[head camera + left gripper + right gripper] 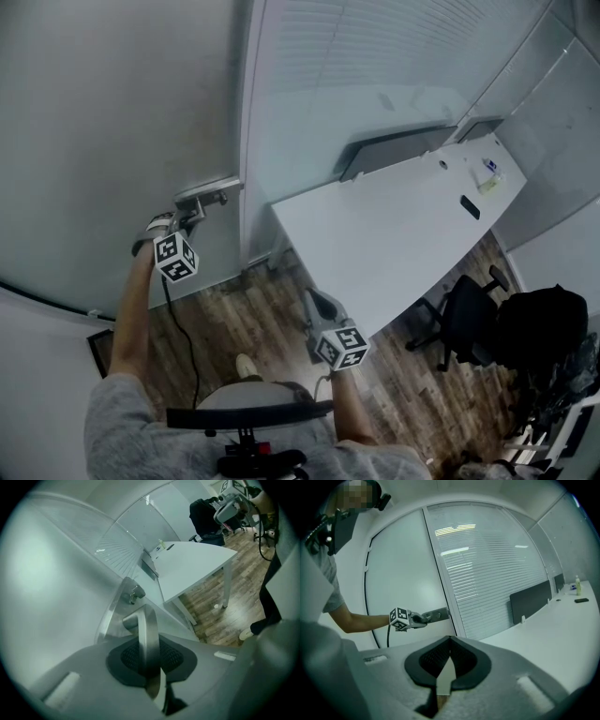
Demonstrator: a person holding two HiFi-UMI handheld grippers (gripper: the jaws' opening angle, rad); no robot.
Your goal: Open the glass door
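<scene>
I've got the left gripper (148,655) clamped on the handle (146,620) at the door's (112,112) right edge to lever it down, right gripper (449,662) shut and empty, parked well back from the door.

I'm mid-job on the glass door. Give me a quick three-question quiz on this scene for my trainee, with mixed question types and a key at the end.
1. True or false: the left gripper is shut on the door handle.
2. What is the right gripper holding? A: a mug. B: nothing. C: a key.
3. Fill in: in the head view, the white desk stands to the ___ of the glass door.
Key: 1 true; 2 B; 3 right.
</scene>
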